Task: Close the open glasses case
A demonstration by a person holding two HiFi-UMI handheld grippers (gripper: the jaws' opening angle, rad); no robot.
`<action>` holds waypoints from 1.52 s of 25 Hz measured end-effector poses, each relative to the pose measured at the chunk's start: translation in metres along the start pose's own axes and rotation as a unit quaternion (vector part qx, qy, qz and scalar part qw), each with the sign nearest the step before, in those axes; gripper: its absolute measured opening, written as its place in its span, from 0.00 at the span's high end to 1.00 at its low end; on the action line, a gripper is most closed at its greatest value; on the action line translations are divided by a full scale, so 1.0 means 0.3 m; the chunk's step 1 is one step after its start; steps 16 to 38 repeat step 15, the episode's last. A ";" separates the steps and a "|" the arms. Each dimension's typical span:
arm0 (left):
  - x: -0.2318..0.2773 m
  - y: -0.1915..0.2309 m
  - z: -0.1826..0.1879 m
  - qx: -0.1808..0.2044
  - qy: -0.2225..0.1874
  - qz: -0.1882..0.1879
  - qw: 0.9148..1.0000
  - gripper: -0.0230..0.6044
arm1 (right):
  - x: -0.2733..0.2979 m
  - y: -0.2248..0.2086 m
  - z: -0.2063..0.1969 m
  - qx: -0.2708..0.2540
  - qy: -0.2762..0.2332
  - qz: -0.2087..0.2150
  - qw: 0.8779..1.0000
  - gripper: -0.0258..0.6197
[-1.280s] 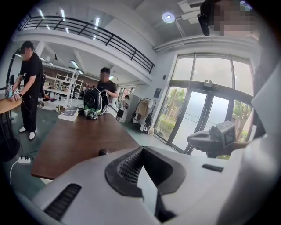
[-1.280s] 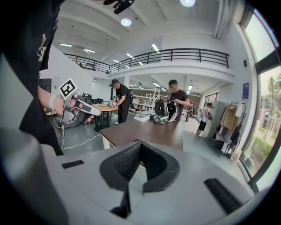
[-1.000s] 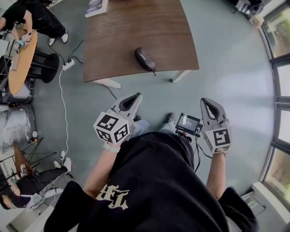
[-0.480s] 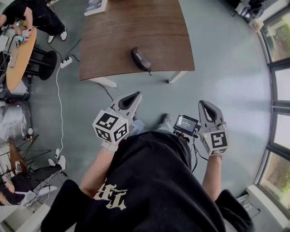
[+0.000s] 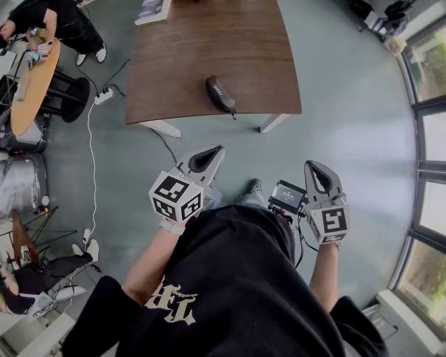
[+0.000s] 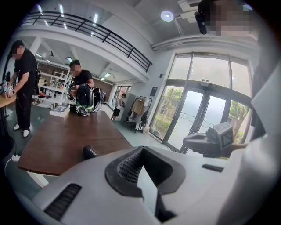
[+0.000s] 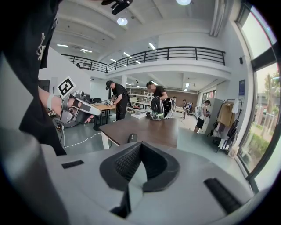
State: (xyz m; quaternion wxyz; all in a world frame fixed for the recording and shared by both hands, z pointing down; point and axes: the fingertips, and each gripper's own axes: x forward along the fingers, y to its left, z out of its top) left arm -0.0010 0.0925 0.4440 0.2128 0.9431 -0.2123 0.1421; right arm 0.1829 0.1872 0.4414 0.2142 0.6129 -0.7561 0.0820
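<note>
The black glasses case point(image 5: 220, 93) lies near the front edge of the brown table point(image 5: 209, 49), lid down, with a small strap at its near end. It also shows small in the left gripper view point(image 6: 90, 152) and the right gripper view point(image 7: 132, 138). Both grippers hang over the floor, well short of the table. My left gripper point(image 5: 213, 151) is shut and holds nothing; its jaws meet at the tip point(image 6: 141, 148). My right gripper point(image 5: 311, 166) is likewise shut and empty point(image 7: 140, 145).
A white box point(image 5: 152, 10) sits at the table's far left corner, a backpack point(image 6: 84, 99) beyond it. A round wooden table point(image 5: 28, 84) with people stands at left. A power strip and cable point(image 5: 104, 97) lie on the floor. Glass doors point(image 6: 197, 114) line the right side.
The case has not moved on the table. Both grippers stay shut; the left one has shifted slightly right and toward the table. The head view has wobbled a little.
</note>
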 end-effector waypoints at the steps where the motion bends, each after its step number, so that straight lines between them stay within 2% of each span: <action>1: 0.001 -0.001 0.000 0.000 0.000 0.000 1.000 0.97 | 0.000 0.000 -0.001 0.000 0.000 0.000 1.000 0.98; 38: 0.003 0.003 -0.002 -0.003 -0.004 0.000 1.000 0.97 | 0.003 -0.003 -0.001 0.008 -0.002 0.002 1.000 0.98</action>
